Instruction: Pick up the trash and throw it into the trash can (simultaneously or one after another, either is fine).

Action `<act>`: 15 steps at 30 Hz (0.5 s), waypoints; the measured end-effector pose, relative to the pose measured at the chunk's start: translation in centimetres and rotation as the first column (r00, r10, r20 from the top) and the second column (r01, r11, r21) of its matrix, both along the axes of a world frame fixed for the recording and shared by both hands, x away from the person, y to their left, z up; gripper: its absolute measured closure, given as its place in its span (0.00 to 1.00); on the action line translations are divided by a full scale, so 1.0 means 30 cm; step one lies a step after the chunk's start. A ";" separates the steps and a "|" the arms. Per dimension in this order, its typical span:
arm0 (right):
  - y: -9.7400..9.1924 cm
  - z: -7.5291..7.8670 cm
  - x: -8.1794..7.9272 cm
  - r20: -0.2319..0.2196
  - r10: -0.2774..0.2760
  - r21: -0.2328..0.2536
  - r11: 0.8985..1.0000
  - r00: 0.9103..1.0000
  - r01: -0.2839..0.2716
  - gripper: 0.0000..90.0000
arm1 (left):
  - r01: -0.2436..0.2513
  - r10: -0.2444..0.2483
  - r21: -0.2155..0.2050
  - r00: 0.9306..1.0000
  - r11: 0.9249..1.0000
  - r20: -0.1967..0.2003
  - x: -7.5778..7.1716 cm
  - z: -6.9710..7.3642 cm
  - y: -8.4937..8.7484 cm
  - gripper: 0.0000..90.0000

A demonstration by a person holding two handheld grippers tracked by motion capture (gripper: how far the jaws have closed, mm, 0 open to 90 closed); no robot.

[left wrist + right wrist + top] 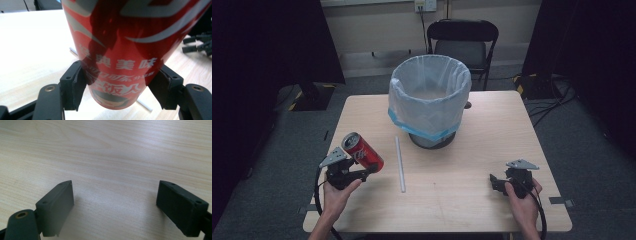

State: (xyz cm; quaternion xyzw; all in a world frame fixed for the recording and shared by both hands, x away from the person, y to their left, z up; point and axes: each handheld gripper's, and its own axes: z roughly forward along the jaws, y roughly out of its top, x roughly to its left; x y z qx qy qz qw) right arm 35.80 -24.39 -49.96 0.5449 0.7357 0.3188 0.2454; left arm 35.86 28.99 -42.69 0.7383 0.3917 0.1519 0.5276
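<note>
Straw [400, 164] between can [362, 152] and bin [430, 100]

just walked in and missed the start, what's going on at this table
A person holds a gripper in each hand. The left gripper is clamped on a red soda can, held tilted above the table. The right gripper rests open near the table's right side. A white straw lies between them, and a lined bin stands behind.
</note>
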 end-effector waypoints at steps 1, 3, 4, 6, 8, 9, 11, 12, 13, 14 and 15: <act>0.000 0.000 0.000 0.000 0.000 0.000 1.000 1.000 0.000 0.15 | 0.000 0.000 -0.011 1.000 1.000 0.001 0.004 0.010 0.004 0.38; 0.000 0.000 0.000 -0.001 0.001 0.000 1.000 1.000 -0.001 0.15 | 0.006 -0.006 -0.027 1.000 1.000 0.008 0.006 0.017 0.002 0.38; 0.000 0.000 0.000 0.000 0.000 0.000 1.000 1.000 0.000 0.15 | 0.010 -0.010 -0.032 1.000 0.999 0.012 0.008 0.020 -0.001 0.38; 0.000 0.000 0.000 -0.001 0.001 0.000 1.000 1.000 -0.001 0.15 | 0.008 -0.007 -0.023 1.000 1.000 0.024 0.011 0.030 -0.007 0.38; 0.000 0.000 0.000 -0.001 0.001 0.001 1.000 1.000 -0.001 0.15 | 0.013 -0.012 -0.036 1.000 0.999 0.024 0.012 0.034 -0.009 0.38; 0.000 0.000 0.000 0.000 0.000 0.000 1.000 1.000 0.000 0.15 | 0.014 -0.013 -0.035 0.999 0.999 0.029 0.016 0.050 -0.013 0.38; 0.000 0.000 0.000 0.000 0.000 0.000 1.000 1.000 0.000 0.15 | 0.034 -0.032 -0.041 0.999 0.999 0.036 0.022 0.066 -0.019 0.38; 0.000 0.000 0.000 -0.001 0.001 0.000 1.000 1.000 -0.001 0.15 | 0.042 -0.041 -0.045 0.998 0.998 0.037 0.024 0.075 -0.022 0.38; 0.000 0.000 0.000 0.000 0.000 0.000 1.000 1.000 0.000 0.15 | 0.043 -0.041 -0.041 0.998 0.998 0.044 0.027 0.085 -0.027 0.38; 0.000 0.000 0.000 -0.001 0.001 0.000 1.000 1.000 -0.001 0.15 | 0.043 -0.041 -0.033 0.998 0.999 0.048 0.029 0.091 -0.030 0.38; 0.000 0.000 0.000 0.000 0.000 0.000 1.000 1.000 0.000 0.15 | 0.045 -0.043 -0.037 0.998 0.998 0.052 0.030 0.098 -0.033 0.38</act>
